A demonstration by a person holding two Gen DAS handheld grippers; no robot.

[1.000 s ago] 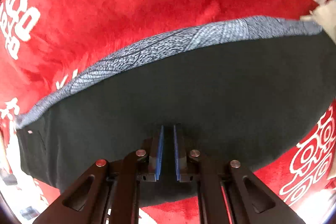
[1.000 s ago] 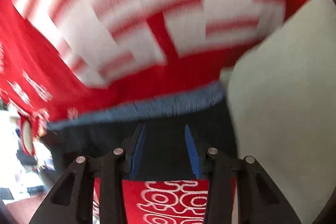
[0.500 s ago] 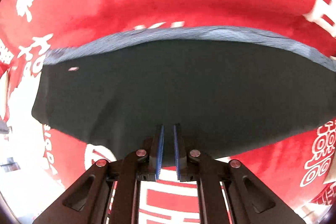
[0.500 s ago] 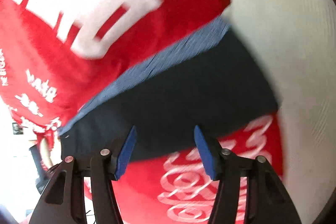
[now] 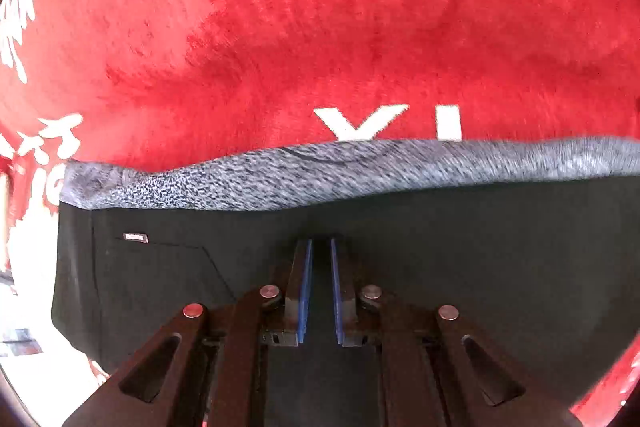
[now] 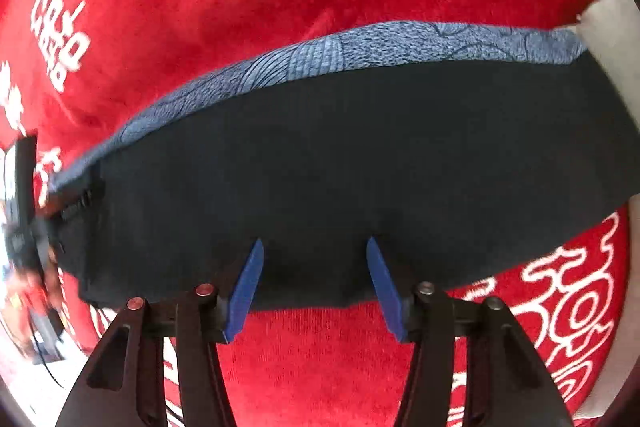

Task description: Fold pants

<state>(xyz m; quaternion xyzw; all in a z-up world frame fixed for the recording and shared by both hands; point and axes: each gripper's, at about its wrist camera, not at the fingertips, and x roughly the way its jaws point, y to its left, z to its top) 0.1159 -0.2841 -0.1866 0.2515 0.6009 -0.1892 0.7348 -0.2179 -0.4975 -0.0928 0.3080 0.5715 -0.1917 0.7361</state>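
So, pants (image 5: 440, 247): one pair, made of dark, smooth cloth, spread flat in a wide shape. They lie on top of the red blanket.
Band: one strip of blue-grey cloth (image 5: 280, 183) runs along the far edge of the pants. It has a fine pattern of thin curved lines, seen best from the right wrist (image 6: 360, 51).
Small bits on the pants: one tiny pale tag (image 5: 136, 237) near the left end, with a slanted seam line just beside it. One dark zipper (image 6: 80, 205) sits at the left end in the right wrist view.
Left gripper (image 5: 320, 242): two black fingers with two thin blue pads (image 5: 305, 287). The pads are pressed close together and pinch the dark cloth of the pants.
Right gripper (image 6: 315, 241): two black fingers with two blue pads (image 6: 244, 291), spread well apart. They have just been closing a little. The near edge of the pants (image 6: 340, 155) lies between the pad tips, but the pads do not squeeze it.
Blanket (image 5: 360, 27): one, red, soft and fuzzy, with white letters and curly white shapes printed on it. It shows all around the pants (image 6: 200, 7).
Pale surface (image 6: 612, 23): one plain, off-white patch at the right edge, beside the blanket.
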